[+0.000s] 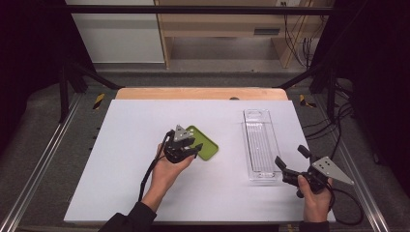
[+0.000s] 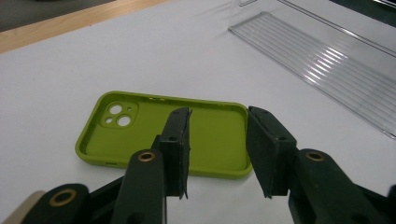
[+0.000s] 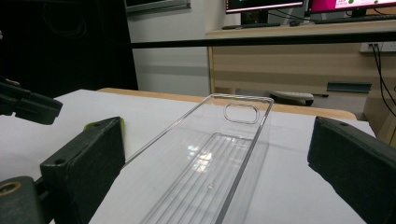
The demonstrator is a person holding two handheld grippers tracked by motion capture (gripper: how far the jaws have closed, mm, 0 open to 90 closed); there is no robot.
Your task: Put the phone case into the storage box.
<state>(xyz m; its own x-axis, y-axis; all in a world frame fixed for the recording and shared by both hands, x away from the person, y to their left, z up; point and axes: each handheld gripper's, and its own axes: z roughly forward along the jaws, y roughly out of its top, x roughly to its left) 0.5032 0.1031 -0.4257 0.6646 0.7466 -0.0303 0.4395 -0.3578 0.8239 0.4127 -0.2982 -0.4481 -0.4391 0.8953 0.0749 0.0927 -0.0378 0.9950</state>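
A green phone case (image 1: 207, 146) lies open side up near the middle of the white table top (image 1: 125, 145). My left gripper (image 1: 194, 149) is at its near end. In the left gripper view the case (image 2: 140, 135) shows its camera cutout at the left. The left gripper (image 2: 218, 116) is open: one jaw is over the case's inside, the other just outside its right end wall, and neither pad presses on it. A clear plastic tray (image 1: 259, 145) lies lengthwise at the right. My right gripper (image 1: 291, 157) is near the tray's near right corner, wide open (image 3: 217, 126) and holding nothing, with the tray (image 3: 219, 158) ahead of it.
A wooden strip (image 1: 200, 93) runs along the table's far edge. Metal rails (image 1: 38, 164) flank the table on both sides. Cables (image 1: 338, 125) hang at the right. A wooden shelf unit (image 1: 217, 29) stands behind on the floor.
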